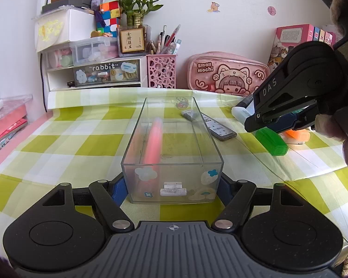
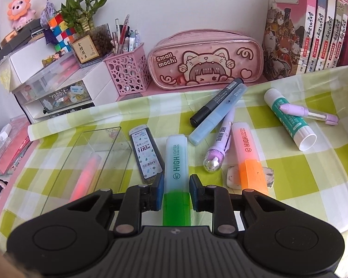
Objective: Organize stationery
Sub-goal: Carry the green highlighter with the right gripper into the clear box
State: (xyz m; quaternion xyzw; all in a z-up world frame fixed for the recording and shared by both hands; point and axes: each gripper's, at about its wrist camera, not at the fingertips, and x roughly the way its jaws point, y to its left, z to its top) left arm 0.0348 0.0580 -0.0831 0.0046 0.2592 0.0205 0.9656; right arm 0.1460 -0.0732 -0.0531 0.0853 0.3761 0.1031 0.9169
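Stationery lies scattered toward the right side of the worktop (image 2: 290,185), beside a clear box (image 1: 171,153) that the left hand-held gripper (image 1: 171,188) pinches at its near end, pads against both side walls. The right hand-held gripper (image 2: 175,191) straddles the green highlighter (image 2: 176,162) where cap meets barrel, its pads nearly or just touching. Risks, as I judge them: a grip this near the cap could pull it loose or let the barrel tip on lifting; the box could skid if the left hold slackens. Count: one pink highlighter (image 2: 87,173) already in the box; outside, three highlighters (green, blue, orange), one black marker, one glue stick, two lilac pens, one lead case, one eraser under the orange one
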